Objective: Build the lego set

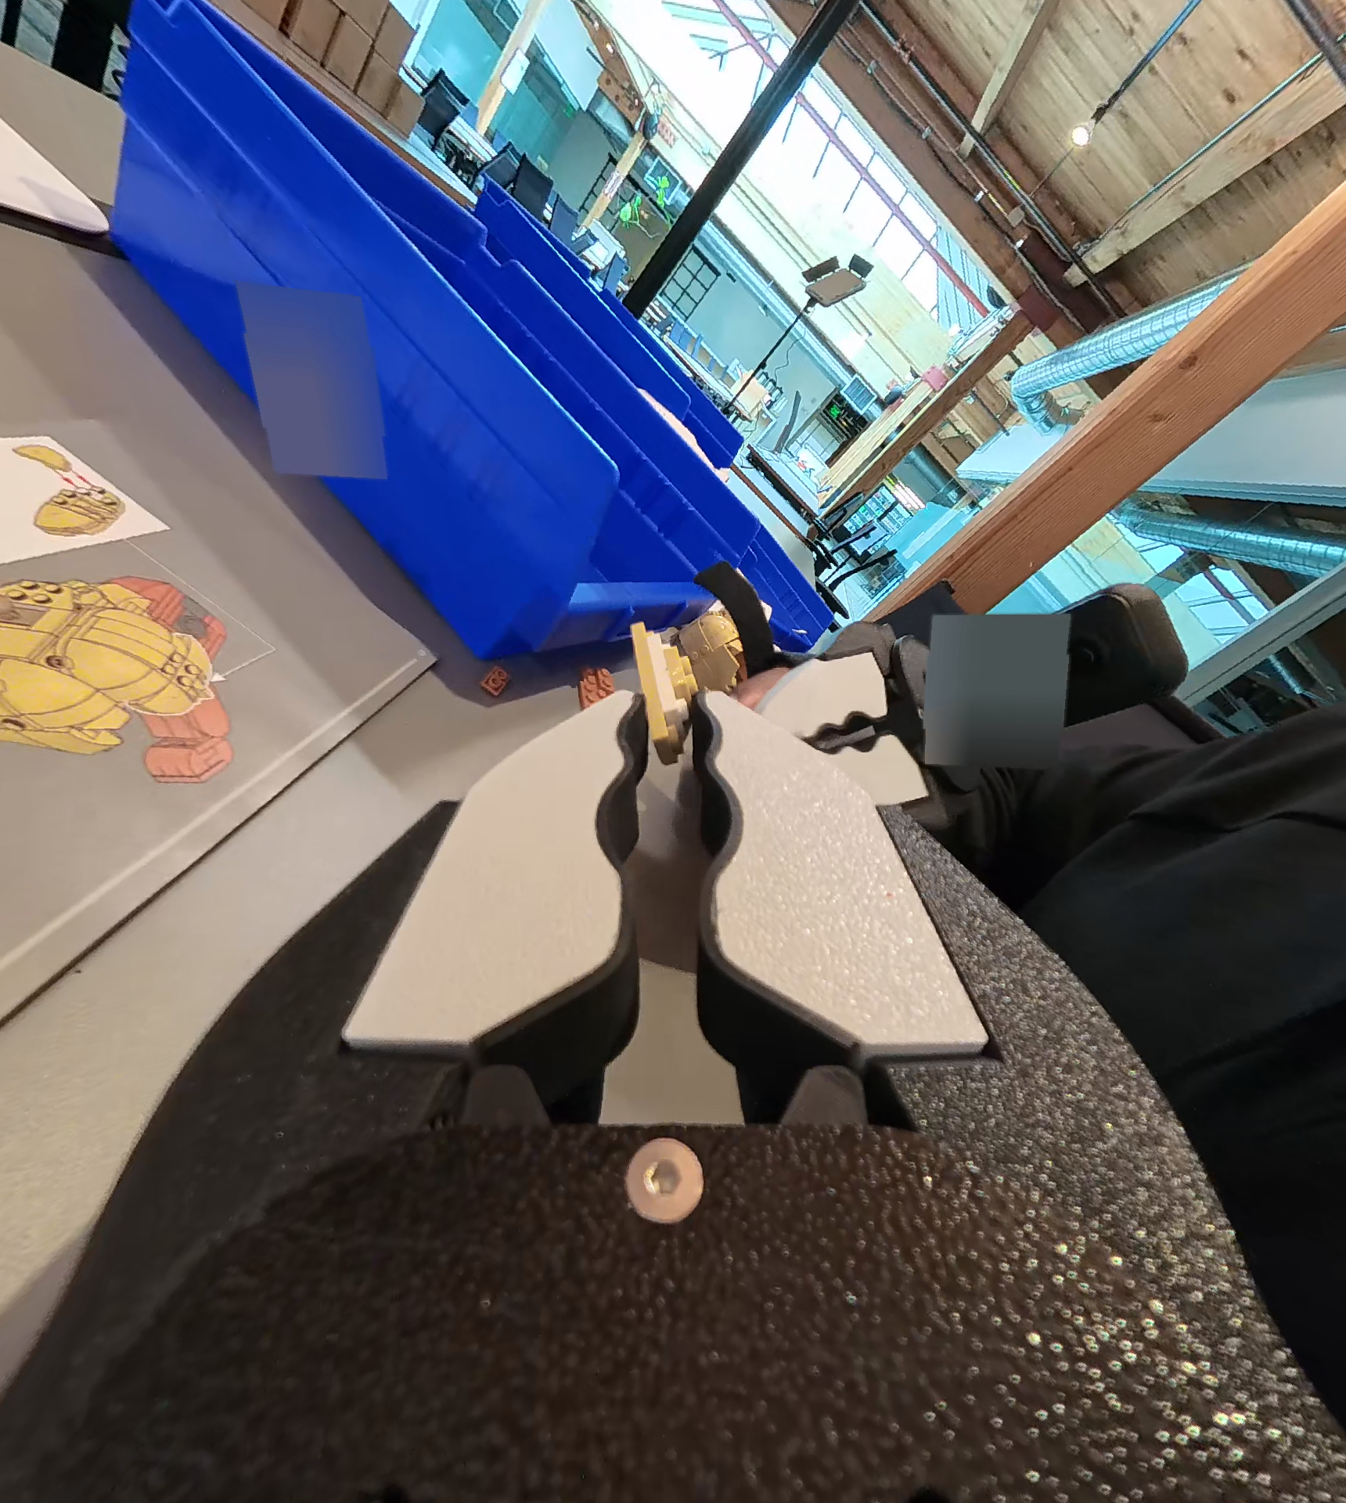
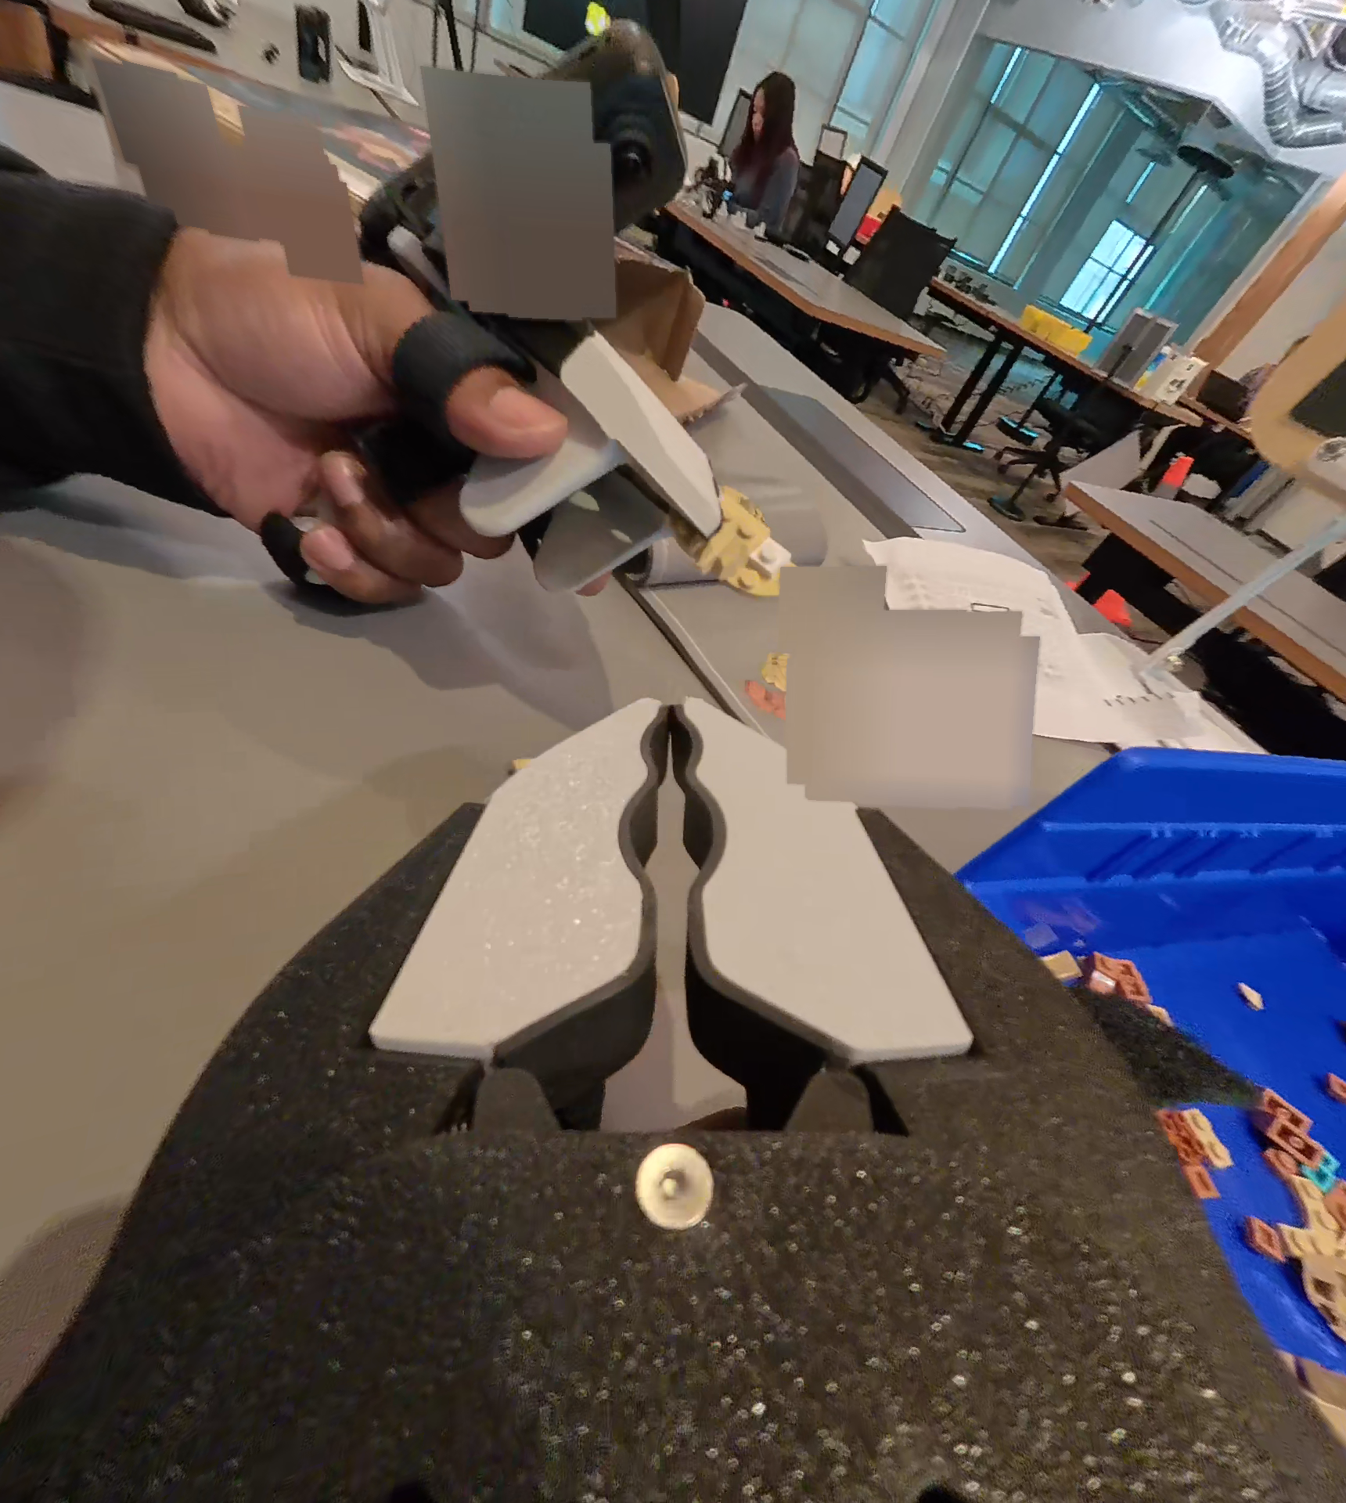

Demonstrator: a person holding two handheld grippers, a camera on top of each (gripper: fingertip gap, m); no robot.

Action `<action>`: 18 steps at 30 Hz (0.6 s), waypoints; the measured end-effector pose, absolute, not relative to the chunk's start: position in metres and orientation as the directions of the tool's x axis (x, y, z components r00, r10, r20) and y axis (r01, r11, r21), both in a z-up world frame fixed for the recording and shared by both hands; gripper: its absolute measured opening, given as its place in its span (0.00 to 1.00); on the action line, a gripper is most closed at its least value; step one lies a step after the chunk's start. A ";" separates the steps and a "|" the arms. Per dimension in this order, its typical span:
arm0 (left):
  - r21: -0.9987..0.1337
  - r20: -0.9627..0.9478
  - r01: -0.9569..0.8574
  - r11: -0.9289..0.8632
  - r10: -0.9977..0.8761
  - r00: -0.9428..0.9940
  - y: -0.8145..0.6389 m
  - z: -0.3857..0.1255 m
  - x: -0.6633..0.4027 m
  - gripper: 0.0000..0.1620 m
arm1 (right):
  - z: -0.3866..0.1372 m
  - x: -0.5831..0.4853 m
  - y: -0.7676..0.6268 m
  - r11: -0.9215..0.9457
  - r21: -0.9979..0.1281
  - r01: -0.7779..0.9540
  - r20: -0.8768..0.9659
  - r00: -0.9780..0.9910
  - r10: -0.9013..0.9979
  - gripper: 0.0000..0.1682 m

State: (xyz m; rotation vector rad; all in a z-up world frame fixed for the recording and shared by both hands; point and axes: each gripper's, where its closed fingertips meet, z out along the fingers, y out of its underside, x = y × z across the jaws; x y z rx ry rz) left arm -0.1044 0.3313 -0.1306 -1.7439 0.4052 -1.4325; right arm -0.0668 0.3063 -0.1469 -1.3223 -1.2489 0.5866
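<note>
My left gripper (image 1: 667,720) is shut on a small tan lego assembly (image 1: 657,671) with a white plate and a rounded gold-tan part, held above the grey table (image 1: 166,935). The right wrist view shows that gripper (image 2: 690,529), held by a hand, with the assembly (image 2: 739,541) sticking out of its tips. My right gripper (image 2: 670,720) is shut with its tips touching and nothing between them. It sits below and in front of the assembly. It also shows just right of the assembly in the left wrist view (image 1: 849,724).
An instruction sheet (image 1: 84,651) with a yellow and red-brown figure lies at the left. Blue bins (image 1: 409,366) stand behind; one (image 2: 1263,854) holds several loose tan and red-brown bricks (image 2: 1320,1204). Two red-brown bricks (image 1: 595,687) lie on the table. Papers (image 2: 979,602) lie farther off. The gap from one gripper's tips to the other's is roughly 6 cm.
</note>
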 end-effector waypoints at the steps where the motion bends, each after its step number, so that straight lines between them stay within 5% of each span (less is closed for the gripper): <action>1: -0.753 0.658 0.244 -0.612 -0.691 0.298 0.331 -0.131 -0.104 0.06 | -0.149 -0.066 0.309 0.246 -0.909 0.335 0.353 0.311 0.882 0.00; 18: -0.746 0.665 0.221 -0.628 -0.681 0.307 0.331 -0.136 -0.102 0.06 | -0.191 -0.048 0.317 0.187 -0.781 0.596 0.390 0.232 0.891 0.02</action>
